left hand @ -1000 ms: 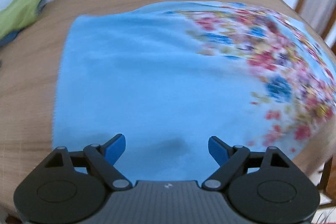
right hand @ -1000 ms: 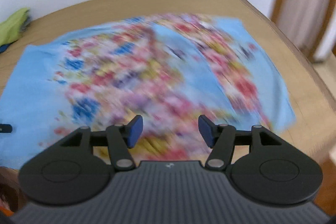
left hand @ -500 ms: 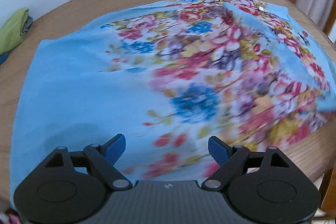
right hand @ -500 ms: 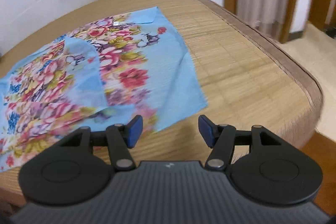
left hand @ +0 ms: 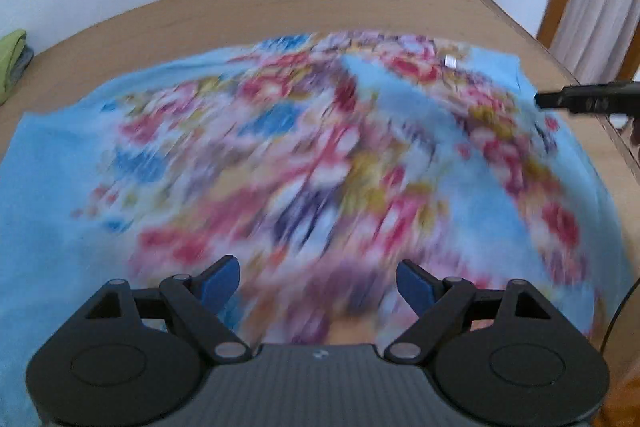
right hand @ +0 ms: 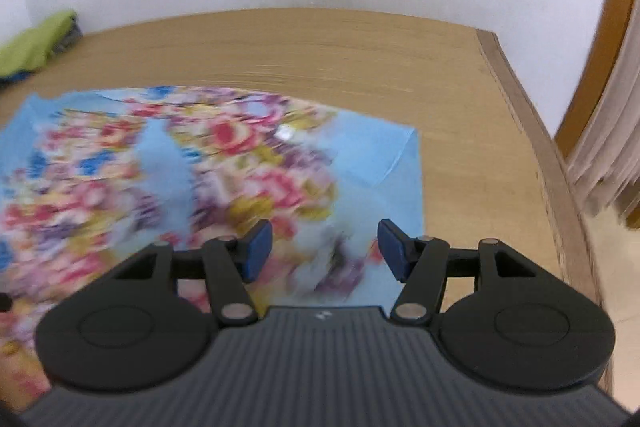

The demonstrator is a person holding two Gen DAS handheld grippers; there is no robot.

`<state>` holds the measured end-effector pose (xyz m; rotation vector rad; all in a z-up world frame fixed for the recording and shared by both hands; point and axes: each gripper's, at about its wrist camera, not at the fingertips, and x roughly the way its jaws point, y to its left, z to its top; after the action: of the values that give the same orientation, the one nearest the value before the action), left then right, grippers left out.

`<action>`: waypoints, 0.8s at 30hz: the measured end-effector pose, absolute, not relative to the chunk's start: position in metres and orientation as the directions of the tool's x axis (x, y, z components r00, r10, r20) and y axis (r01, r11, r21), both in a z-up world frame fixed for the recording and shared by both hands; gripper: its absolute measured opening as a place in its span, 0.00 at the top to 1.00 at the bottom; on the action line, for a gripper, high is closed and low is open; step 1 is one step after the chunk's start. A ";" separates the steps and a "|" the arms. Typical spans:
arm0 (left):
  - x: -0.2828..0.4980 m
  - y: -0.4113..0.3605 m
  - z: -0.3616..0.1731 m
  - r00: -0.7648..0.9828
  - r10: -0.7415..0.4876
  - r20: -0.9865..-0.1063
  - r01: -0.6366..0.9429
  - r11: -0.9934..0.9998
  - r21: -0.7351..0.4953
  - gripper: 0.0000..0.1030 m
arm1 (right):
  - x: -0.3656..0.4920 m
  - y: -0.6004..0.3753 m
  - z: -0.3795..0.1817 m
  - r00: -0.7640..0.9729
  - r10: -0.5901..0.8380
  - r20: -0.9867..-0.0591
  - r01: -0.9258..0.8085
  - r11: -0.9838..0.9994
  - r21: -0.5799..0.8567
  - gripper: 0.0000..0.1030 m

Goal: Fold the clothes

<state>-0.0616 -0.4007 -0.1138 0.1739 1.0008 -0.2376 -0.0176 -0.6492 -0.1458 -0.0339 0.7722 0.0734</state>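
A light blue garment with a bright flower print (left hand: 304,163) lies spread flat on the wooden table (left hand: 280,7), blurred by motion. My left gripper (left hand: 318,279) hovers open over its near middle, nothing between its blue pads. Part of the right gripper (left hand: 580,99) shows as a dark bar at the right edge of the left wrist view. In the right wrist view the same garment (right hand: 224,163) fills the left half, its right edge near the middle of the table (right hand: 460,115). My right gripper (right hand: 324,251) stands open above the garment's right end, holding nothing.
A green folded cloth (right hand: 36,43) with something dark under it lies at the table's far left by the white wall, also seen as green cloth (left hand: 10,63). The table's right edge (right hand: 544,163) drops toward a curtain and wooden frame (right hand: 600,131). Bare wood lies behind the garment.
Both grippers swept across the table. The left view went from the plain blue end to the flowered middle. The right view swung out past the garment's right edge, then back over its right end.
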 end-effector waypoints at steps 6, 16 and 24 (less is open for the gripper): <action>-0.038 -0.462 -0.117 0.500 -0.127 -0.857 0.307 0.951 0.039 0.15 | 0.024 -0.662 -0.158 0.704 0.097 -0.704 -0.260 0.957 -0.128 0.42; -0.025 -0.526 -0.139 0.460 -0.016 -0.888 0.158 0.985 0.065 0.16 | 0.064 -0.693 -0.180 0.604 0.344 -0.719 -0.607 0.783 -0.134 0.42; -0.027 -0.544 -0.140 0.440 0.054 -0.896 0.060 0.994 0.089 0.13 | 0.095 -0.729 -0.182 0.492 0.501 -0.712 -0.656 0.751 0.074 0.83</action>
<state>-0.0269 -0.5436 -0.1397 0.1131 1.1155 -0.0036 0.0952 -0.7290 -0.1821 -0.2184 0.7862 0.7087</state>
